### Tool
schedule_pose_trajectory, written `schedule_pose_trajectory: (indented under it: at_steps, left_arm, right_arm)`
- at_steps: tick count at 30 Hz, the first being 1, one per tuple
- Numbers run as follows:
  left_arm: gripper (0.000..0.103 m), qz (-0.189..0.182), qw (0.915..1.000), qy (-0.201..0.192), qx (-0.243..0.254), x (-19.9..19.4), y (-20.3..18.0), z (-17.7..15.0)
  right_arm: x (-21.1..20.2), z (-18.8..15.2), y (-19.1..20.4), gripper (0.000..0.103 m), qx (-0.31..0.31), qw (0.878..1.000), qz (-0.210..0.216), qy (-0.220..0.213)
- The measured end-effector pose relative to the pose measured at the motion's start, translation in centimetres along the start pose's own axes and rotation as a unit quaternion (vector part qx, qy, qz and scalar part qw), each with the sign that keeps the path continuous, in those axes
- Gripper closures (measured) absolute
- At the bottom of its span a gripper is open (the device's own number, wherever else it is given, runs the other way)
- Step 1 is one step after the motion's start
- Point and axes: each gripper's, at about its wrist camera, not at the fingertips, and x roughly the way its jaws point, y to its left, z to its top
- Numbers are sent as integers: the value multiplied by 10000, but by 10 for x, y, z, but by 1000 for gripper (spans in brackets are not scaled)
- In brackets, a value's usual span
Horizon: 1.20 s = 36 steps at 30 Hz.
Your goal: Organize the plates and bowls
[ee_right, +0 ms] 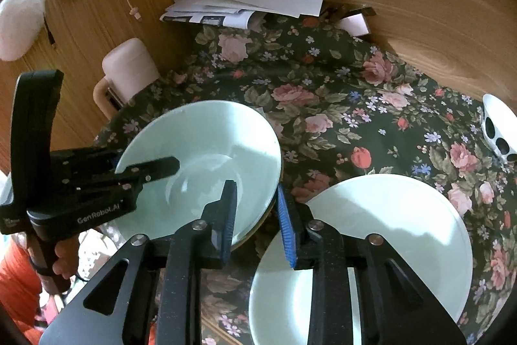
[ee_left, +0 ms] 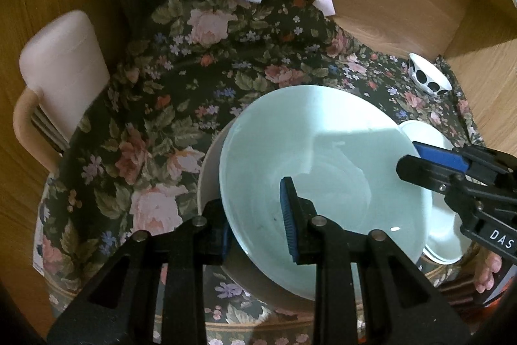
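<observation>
The left claw pinches the near rim of the pale green bowl, which sits tilted in a cream bowl on the flowery tabletop. Keep that pinch tight and lift slowly. The right claw straddles the far rim, pads barely apart, so it looks loose. Beside it waits a white plate.

Bare floral cloth beyond bowl, plate; papers behind.

Floral-clothed table, plates, papers.
</observation>
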Motion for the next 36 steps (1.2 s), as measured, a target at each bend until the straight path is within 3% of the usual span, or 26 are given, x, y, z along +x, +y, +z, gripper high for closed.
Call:
schedule_pose_trajectory:
  at_steps: [4, 8, 13, 20, 25, 30, 36]
  left_arm:
    - [75, 167, 9997, -129, 148, -1, -6, 3]
    - [58, 148, 9995, -211, 182, -4, -9, 8]
    - [48, 253, 9988, -370, 179, -11, -10, 15]
    - [32, 240, 9961, -836, 175, -33, -18, 30]
    - [20, 47, 9951, -982, 142, -41, -27, 43]
    - [14, -96, 9933, -1141, 165, -46, -43, 56]
    - [11, -328, 9927, -1149, 188, -40, -64, 77]
  right_arm:
    - [-4, 0, -1, 78, 25, 9999, 45, -97]
    - [-11, 2, 3, 78, -92, 9997, -30, -238]
    - [-16, 2, -2, 76, -68, 9995, -45, -312]
    - [-36, 6, -26, 54, 163, 9976, -265, -612]
    - [-58, 10, -55, 38, 414, 9921, -700, -951]
    - [-77, 15, -92, 25, 737, 9837, -1140, -1176]
    - [-99, 19, -138, 22, 1113, 9707, -1646, -1349]
